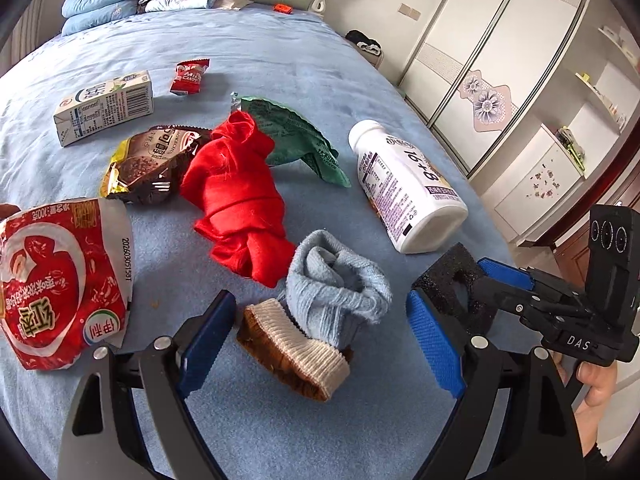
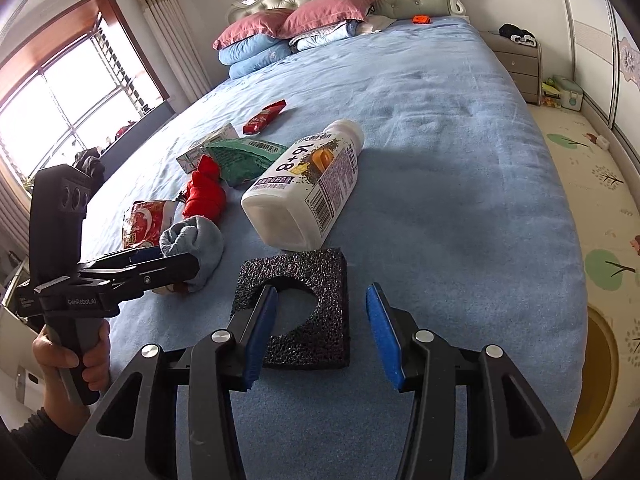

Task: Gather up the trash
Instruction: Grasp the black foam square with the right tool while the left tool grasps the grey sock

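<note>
I'm at the approach step. Right gripper (image 2: pixel 322 332) is parted and empty, left finger over the hole of the black foam square (image 2: pixel 308 304), right finger seemingly past its edge. Foam lies at 6 o'clock of the white bottle (image 2: pixel 306 188). Left gripper (image 1: pixel 320 344) is wide, straddling the blue sock (image 1: pixel 340 296). Next: close on the foam.

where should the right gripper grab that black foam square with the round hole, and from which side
Grip the near edge strip of the black foam square with the round hole, between the hole and its near border, coming from this side at a downward slant. It lies flat on the blue bedspread, so only an edge offers purchase. The right gripper, jaws apart, already has one blue finger over the hole.
</note>
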Demonstrator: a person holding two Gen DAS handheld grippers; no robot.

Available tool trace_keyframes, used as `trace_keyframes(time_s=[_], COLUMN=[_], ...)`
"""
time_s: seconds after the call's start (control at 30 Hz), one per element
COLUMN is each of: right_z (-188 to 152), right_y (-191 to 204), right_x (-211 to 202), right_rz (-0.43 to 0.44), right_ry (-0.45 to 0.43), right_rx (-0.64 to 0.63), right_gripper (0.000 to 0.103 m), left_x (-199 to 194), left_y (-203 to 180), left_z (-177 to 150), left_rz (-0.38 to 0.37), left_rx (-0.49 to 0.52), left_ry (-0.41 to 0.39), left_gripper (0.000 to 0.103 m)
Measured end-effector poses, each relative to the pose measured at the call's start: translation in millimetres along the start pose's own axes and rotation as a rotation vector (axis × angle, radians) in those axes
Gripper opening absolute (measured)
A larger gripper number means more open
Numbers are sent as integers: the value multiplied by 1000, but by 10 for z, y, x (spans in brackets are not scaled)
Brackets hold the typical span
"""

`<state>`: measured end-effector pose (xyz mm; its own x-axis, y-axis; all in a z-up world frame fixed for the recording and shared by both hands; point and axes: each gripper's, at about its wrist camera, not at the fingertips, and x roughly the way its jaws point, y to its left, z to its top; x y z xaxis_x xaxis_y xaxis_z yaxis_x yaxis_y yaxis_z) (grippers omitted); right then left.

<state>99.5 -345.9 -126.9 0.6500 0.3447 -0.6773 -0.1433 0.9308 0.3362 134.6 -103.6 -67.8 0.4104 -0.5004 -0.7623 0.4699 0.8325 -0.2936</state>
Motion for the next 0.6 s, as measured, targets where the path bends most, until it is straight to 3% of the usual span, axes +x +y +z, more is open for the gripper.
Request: trace_keyframes(time_s=[0.17, 0.3, 0.43, 0.6], right_z=[-11, -26, -37, -58], right_y=[32, 71, 85, 93], right_x=[78, 113, 103, 11], right_rz=[-13, -34, -42, -15], right_ry=[20, 25, 18, -9], right_rx=[-16, -33, -39, -29], right_gripper=[46, 32, 24, 22], left_x=[72, 114, 84, -20], left_y=[-52, -136, -127, -110], left_z=[-2, -8, -8, -32], left_rz=[38, 104, 90, 25], left_rx=[34, 79, 69, 36], left_ry=[16, 9, 1, 2], left_gripper=[83, 59, 49, 44])
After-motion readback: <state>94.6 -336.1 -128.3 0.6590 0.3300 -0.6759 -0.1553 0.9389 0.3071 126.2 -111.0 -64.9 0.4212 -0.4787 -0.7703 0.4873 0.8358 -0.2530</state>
